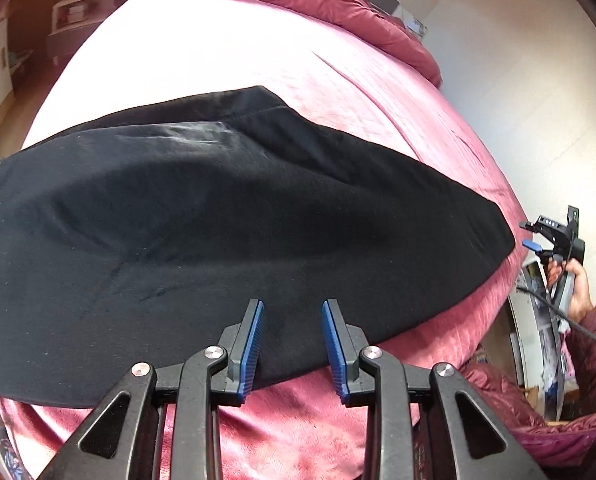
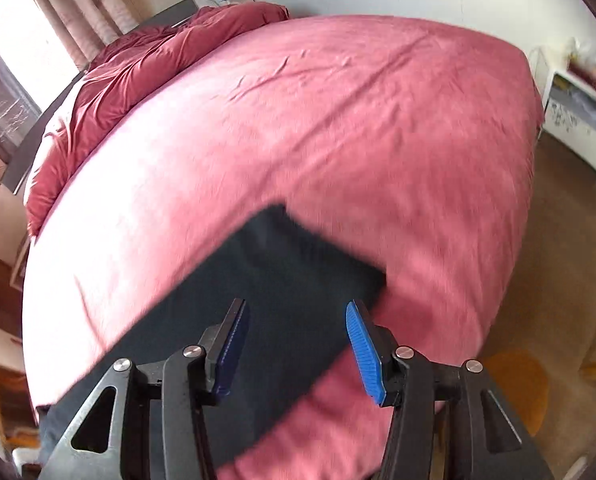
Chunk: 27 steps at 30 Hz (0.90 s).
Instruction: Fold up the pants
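1. Black pants (image 1: pixel 226 216) lying flat across the pink bed cover (image 1: pixel 377 92), one leg stacked over the other, running lengthwise along the near side of the bed.
2. Left gripper (image 1: pixel 292 344) poised over the near long edge of the fabric, blue pads apart by a moderate gap, nothing pinched between them; cloth only showing behind the gap.
3. Right gripper (image 2: pixel 298 344) over the narrow end of the pants (image 2: pixel 282 280), pads spread wider, nothing clamped; the view smeared with blur, so exact height above the cloth not readable.
4. Same right gripper visible from the left wrist view (image 1: pixel 545 240), off the tapered end of the garment, carried by a hand (image 1: pixel 577 292) in a maroon puffer sleeve (image 1: pixel 593 344).
5. Handling judgement: soft knit or fleece-like cloth, light, limp, no stiffness at all; bound to sag and drape between two hold points, unlikely to slip on ribbed pads, nothing fragile here.
6. Best places to pinch, probably: both layers together at the cuff end for the right, and the matching stacked edge toward the waist side for the left, so that the legs travel as one.
7. Risk worth watching: catching only the top layer, or nipping the plush cover underneath along with the pants.
8. Crumpled duvet (image 2: pixel 138 64) heaped at the far end, well apart from the work.
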Each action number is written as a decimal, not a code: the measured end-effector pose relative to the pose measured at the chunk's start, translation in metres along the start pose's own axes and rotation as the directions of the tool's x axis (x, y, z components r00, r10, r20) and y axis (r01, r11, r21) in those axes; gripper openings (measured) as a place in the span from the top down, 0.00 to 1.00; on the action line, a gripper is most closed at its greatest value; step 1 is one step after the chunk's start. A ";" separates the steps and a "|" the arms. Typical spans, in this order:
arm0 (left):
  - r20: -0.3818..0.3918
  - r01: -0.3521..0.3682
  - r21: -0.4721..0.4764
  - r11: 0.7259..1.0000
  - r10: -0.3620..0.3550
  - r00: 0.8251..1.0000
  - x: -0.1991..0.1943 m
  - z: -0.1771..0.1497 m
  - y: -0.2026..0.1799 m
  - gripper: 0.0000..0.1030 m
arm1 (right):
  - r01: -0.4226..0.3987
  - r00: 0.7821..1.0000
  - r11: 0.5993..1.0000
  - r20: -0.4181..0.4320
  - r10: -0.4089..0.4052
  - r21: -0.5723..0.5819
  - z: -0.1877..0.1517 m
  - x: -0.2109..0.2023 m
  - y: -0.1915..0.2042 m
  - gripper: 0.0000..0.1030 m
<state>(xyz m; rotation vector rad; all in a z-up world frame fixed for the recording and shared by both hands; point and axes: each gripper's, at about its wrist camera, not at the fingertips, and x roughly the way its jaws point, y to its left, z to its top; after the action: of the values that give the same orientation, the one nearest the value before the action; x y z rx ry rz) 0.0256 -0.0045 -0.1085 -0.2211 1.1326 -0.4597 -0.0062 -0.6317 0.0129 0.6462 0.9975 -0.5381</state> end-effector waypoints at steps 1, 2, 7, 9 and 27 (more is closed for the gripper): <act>-0.002 -0.007 -0.007 1.000 0.007 1.000 0.001 0.001 0.001 0.70 | 0.015 1.000 1.000 -0.005 -0.015 0.000 0.010 0.007 0.003 0.50; -0.006 -0.017 -0.013 1.000 0.017 1.000 0.004 0.004 0.001 0.70 | 0.022 1.000 1.000 -0.012 -0.022 -0.009 0.018 0.015 0.005 0.50; -0.041 -0.064 -0.039 0.997 0.063 0.997 0.015 0.004 0.007 0.70 | 0.055 0.993 0.997 -0.103 -0.061 -0.056 0.043 0.068 0.032 0.58; -0.059 -0.083 -0.048 0.995 0.080 0.995 0.020 0.002 0.008 0.70 | 0.078 0.988 0.994 -0.130 -0.088 -0.079 0.045 0.083 0.036 0.86; 0.036 -0.130 -0.130 0.983 0.135 0.990 -0.008 0.012 0.034 0.70 | 0.195 0.977 0.951 0.129 -0.168 -0.238 0.029 0.028 0.106 0.49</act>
<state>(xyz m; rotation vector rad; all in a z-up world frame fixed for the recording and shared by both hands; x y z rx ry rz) 0.0417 0.0289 -0.1102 -0.2644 1.1259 -0.2631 0.0953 -0.5822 0.0249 0.2988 1.0091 -0.5912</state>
